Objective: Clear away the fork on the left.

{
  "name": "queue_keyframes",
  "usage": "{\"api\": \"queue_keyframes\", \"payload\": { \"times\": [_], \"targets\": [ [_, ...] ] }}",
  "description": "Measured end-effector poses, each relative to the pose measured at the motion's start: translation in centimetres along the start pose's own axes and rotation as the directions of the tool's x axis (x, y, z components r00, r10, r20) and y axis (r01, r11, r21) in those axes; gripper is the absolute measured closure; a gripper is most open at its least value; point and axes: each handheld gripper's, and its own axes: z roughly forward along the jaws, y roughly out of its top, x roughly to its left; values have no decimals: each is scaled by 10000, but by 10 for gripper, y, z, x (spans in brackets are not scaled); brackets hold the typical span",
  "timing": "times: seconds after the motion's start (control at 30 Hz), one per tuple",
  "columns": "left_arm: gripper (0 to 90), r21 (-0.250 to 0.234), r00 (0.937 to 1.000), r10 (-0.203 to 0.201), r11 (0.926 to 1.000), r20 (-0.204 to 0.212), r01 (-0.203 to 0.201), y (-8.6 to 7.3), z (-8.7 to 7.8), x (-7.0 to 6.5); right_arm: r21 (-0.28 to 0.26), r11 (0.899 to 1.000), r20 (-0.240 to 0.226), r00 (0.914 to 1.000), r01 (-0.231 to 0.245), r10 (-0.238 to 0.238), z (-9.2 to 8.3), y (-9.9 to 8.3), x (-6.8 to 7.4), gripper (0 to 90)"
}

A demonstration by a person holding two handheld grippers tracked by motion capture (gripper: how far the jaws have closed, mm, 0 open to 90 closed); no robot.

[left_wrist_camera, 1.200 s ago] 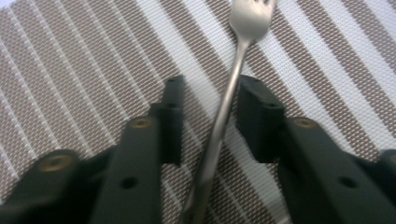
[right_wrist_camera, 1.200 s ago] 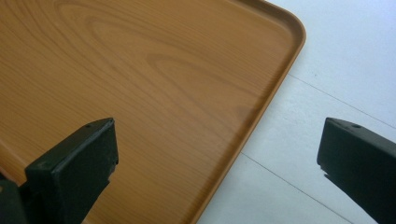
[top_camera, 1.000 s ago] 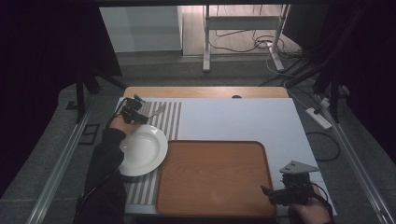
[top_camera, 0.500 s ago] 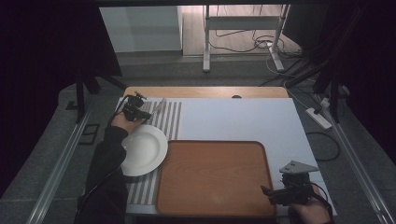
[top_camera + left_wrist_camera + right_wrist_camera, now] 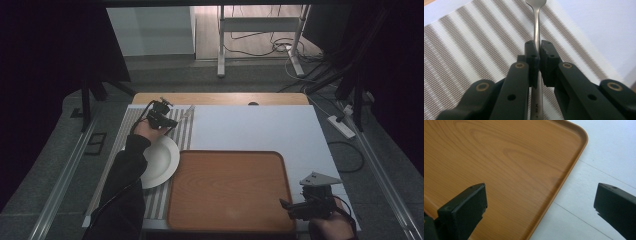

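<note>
Fork (image 5: 537, 30) clamped in the left gripper (image 5: 165, 120), beyond the plate (image 5: 161, 161).
Next, likely carry it to the tray (image 5: 230, 190); right gripper (image 5: 540, 205) waits wide open, empty.

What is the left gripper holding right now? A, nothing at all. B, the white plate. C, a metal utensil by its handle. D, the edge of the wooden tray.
C: in the left gripper view, the left gripper has its jaws closed on the handle of a metal utensil above the striped mat.

We saw a white surface (image 5: 260, 127) carrying a striped mat (image 5: 131, 122) beside a wooden tray (image 5: 230, 190).
</note>
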Motion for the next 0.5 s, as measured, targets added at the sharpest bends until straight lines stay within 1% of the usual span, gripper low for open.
{"api": "queue_keyframes", "payload": {
  "times": [0.17, 0.23, 0.3, 0.5],
  "targets": [
    [847, 103, 9991, 411, 9991, 121, -412, 8, 2, -20, 6, 10000, 3, 10000, 17, -17, 0, 0, 0, 0],
    [846, 76, 9986, 470, 9989, 241, -472, 10, 3, -28, -7, 10000, -8, 10000, 21, -21, 0, 0, 0, 0],
    [847, 90, 9978, 615, 9980, 234, -618, 11, 4, -35, -18, 10000, -11, 10000, 24, -24, 0, 0, 0, 0],
    [846, 27, 9960, 781, 9969, 435, -783, 13, 6, -56, -28, 10000, -14, 10000, 38, -38, 0, 0, 0, 0]
  ]
}}
